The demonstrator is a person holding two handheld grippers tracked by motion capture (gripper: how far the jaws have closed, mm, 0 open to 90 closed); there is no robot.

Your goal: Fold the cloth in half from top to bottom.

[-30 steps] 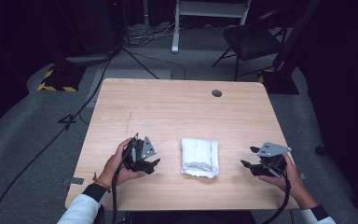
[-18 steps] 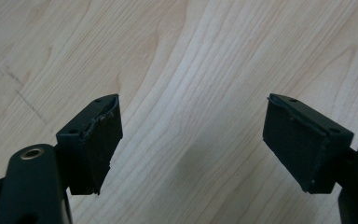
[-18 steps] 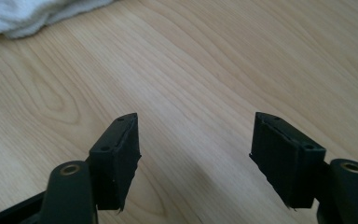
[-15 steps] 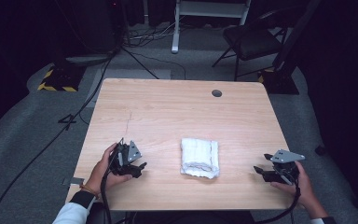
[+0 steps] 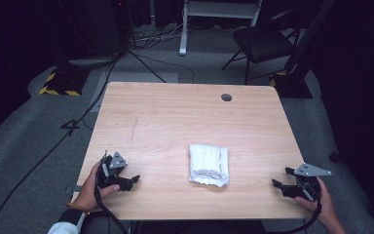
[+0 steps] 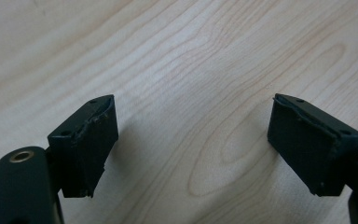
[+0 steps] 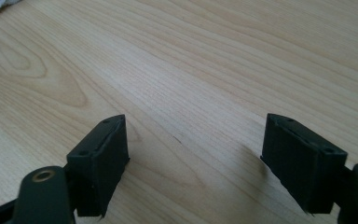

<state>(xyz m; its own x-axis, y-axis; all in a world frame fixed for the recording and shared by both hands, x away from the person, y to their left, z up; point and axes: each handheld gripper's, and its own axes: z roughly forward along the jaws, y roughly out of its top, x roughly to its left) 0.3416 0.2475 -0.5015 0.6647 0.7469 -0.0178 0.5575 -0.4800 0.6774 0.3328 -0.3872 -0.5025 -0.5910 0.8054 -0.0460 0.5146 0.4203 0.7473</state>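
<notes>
At the near edge of the table [image 5: 185,112], the left gripper [image 5: 132,179] and the right gripper [image 5: 278,184] rest low over bare wood, each with jaws spread wide and nothing between them; both pairs have just been opening. Between them, well apart from either, lies the folded white towel [image 5: 208,165] (a neat, squared bundle). Judging by that tidy fold and the empty grippers, the folding looks finished, with little left. Beyond stands a chair [image 5: 263,44].
</notes>
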